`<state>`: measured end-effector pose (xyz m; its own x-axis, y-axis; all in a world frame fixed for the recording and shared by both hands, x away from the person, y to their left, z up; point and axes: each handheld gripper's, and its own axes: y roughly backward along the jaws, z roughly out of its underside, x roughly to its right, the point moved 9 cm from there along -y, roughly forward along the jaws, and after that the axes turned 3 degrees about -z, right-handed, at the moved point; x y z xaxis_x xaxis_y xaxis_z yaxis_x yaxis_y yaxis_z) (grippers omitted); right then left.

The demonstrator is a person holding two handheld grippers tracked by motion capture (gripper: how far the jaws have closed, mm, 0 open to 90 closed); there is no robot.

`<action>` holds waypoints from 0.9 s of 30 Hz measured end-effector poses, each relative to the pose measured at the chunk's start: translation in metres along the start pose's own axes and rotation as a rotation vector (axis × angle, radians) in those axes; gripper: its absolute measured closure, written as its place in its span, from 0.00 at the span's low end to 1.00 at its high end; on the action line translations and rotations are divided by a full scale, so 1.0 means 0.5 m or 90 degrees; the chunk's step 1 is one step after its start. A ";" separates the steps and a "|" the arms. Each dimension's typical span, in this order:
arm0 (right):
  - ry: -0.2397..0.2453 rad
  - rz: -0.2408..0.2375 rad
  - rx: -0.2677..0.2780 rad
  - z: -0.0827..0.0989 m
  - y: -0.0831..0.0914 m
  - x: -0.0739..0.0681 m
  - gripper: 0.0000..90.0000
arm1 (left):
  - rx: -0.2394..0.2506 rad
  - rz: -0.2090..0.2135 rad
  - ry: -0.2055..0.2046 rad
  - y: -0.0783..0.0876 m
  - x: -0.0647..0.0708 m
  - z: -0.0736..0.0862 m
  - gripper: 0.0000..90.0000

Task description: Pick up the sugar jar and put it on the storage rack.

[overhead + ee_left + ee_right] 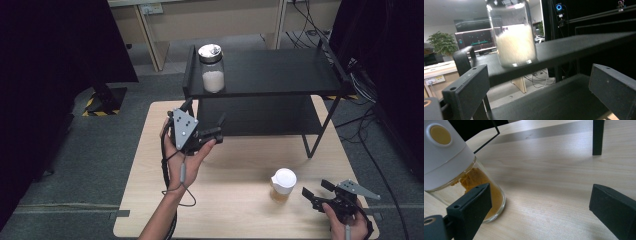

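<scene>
Your left gripper hangs just in front of the black two-tier shelf, jaws spread wide with nothing between them; in the left gripper view they frame the edge of the top shelf board. On that top board, at its left end, stands the glass jar with a shiny metal lid, upright, roughly half full of a white grainy powder; from your left gripper view the jar sits above and beyond the jaws, apart from them, its image a little blurred.

Your right gripper rests low near the front right corner of the wooden table, jaws likewise spread and pinching nothing. Just to its left stands a small glass jar with a white cap, upright on the tabletop. In the right gripper view this small jar holds an orange-yellow powder heaped in its lower part, and the white cap carries a round yellowish disc on top. One jaw lies just beside the glass; whether it touches I cannot tell.

No label or writing can be read on either jar
</scene>
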<state>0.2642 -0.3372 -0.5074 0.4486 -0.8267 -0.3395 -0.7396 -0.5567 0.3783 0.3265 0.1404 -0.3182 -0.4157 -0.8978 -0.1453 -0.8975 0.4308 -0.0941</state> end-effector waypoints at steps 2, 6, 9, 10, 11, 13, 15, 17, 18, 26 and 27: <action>0.001 0.000 0.000 0.000 0.000 0.000 0.05 | -0.001 0.002 -0.003 0.005 0.004 0.012 0.03; 0.001 0.000 -0.001 0.000 0.000 0.000 0.05 | -0.002 0.006 -0.005 0.012 0.010 0.033 0.03; 0.000 0.000 -0.001 0.000 -0.001 0.000 0.05 | -0.005 0.009 -0.002 0.015 0.013 0.047 0.03; 0.001 -0.001 -0.001 0.000 -0.001 0.000 0.05 | -0.005 0.010 -0.004 0.015 0.015 0.052 0.03; 0.001 -0.001 -0.001 0.000 -0.001 -0.001 0.05 | -0.007 0.011 -0.004 0.016 0.016 0.056 0.03; 0.002 -0.001 -0.002 0.000 -0.001 -0.001 0.05 | -0.007 0.012 -0.007 0.018 0.018 0.063 0.02; 0.000 -0.002 -0.002 0.000 -0.001 -0.001 0.05 | -0.006 0.015 -0.007 0.021 0.021 0.071 0.02; -0.001 -0.003 -0.002 0.000 -0.001 -0.001 0.05 | -0.006 0.016 -0.005 0.023 0.022 0.078 0.02; 0.000 -0.002 -0.002 0.000 -0.001 -0.001 0.05 | -0.007 0.017 -0.005 0.024 0.022 0.082 0.02; 0.000 -0.003 -0.003 0.000 -0.001 -0.001 0.05 | -0.019 0.031 0.001 0.032 0.028 0.130 0.02; 0.000 -0.003 -0.003 0.000 -0.001 -0.001 0.05 | -0.022 0.032 0.002 0.033 0.029 0.138 0.02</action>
<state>0.2644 -0.3365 -0.5074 0.4518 -0.8240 -0.3419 -0.7353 -0.5609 0.3804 0.3160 0.1410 -0.3900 -0.4613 -0.8753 -0.1453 -0.8798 0.4724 -0.0529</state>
